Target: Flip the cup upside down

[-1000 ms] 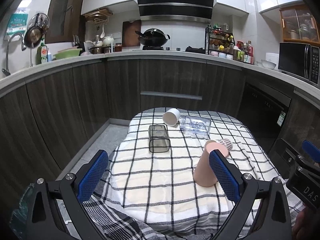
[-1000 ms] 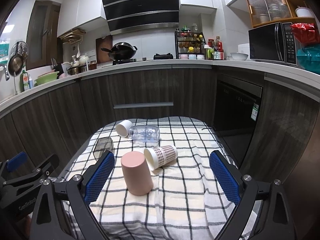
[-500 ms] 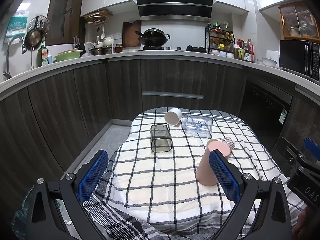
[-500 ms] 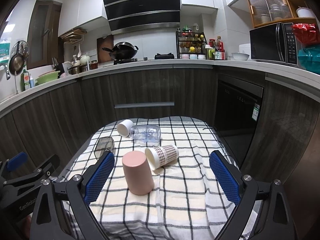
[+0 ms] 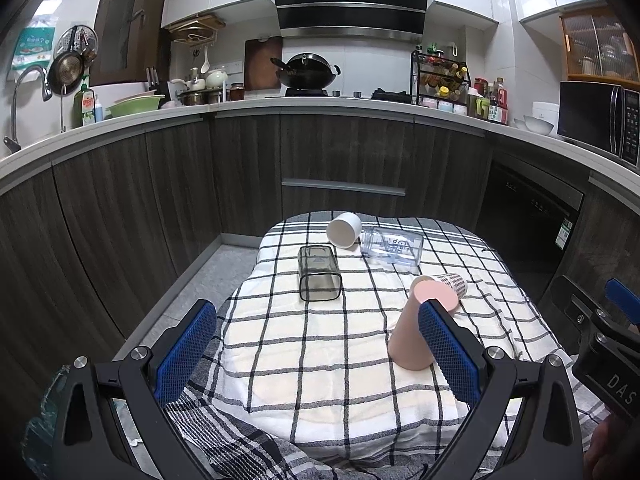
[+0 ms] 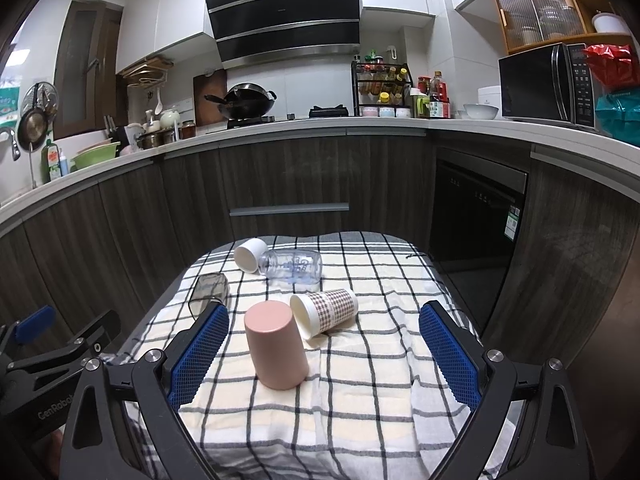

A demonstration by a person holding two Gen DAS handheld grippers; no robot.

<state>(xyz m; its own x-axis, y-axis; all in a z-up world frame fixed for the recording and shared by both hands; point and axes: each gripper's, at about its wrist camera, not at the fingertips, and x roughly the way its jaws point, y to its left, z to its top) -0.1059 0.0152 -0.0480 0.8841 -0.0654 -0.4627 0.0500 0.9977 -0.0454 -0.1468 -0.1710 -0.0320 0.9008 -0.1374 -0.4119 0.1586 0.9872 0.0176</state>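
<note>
A pink cup [image 6: 276,346] stands upside down on the checked cloth [image 6: 360,400], closed base up; it also shows in the left wrist view [image 5: 416,328]. A checked paper cup [image 6: 326,312] lies on its side just behind it. My right gripper [image 6: 322,356] is open and empty, held back from the pink cup. My left gripper [image 5: 316,354] is open and empty, to the left of the pink cup, its right pad overlapping the cup in view.
A smoky square glass [image 5: 319,272], a white cup [image 5: 344,230] and a clear bottle [image 5: 392,246] lie on their sides farther back. Dark cabinets [image 5: 344,160] ring the small table. The other gripper shows at each view's edge [image 6: 48,360].
Both grippers have drawn back and up a little from the table. The pink cup and the other items have not moved.
</note>
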